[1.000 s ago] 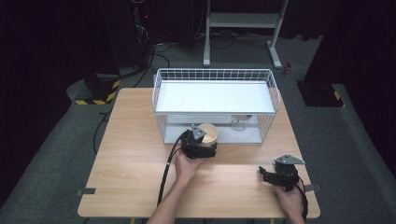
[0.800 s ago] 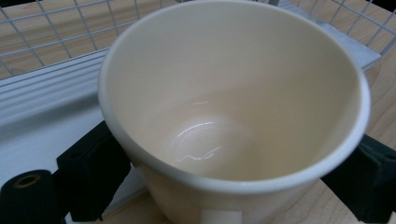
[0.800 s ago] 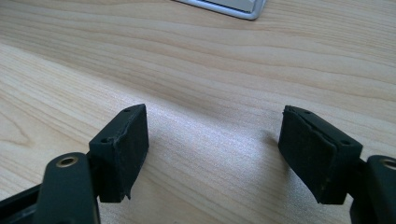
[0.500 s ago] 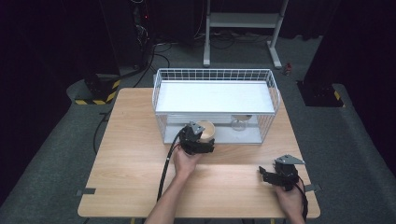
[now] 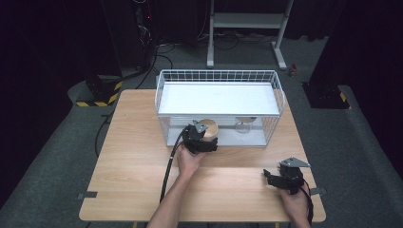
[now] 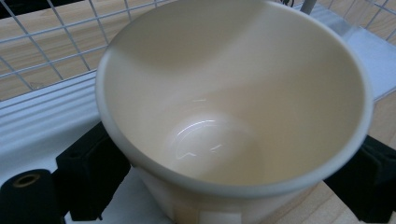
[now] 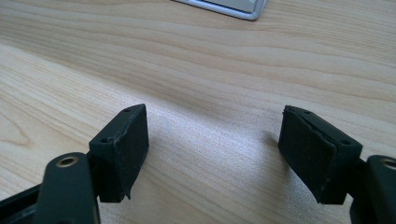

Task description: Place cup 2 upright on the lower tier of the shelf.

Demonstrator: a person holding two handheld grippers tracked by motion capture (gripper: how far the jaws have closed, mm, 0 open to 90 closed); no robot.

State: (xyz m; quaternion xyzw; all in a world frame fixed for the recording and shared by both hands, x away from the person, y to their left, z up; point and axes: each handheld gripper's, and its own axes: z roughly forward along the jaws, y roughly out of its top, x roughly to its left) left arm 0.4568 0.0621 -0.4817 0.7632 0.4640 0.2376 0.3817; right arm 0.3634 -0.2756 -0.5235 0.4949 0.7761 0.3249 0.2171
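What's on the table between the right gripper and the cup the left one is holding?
Nothing: in the high view only bare wooden table lies between the right gripper and the cream cup held by the left gripper at the wire rack.

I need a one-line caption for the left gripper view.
Left gripper holding a glossy cream ceramic cup at the white wire rack.

Black left gripper (image 5: 205, 138), black cable, grey three-cornered plate, brass-ringed screw holes
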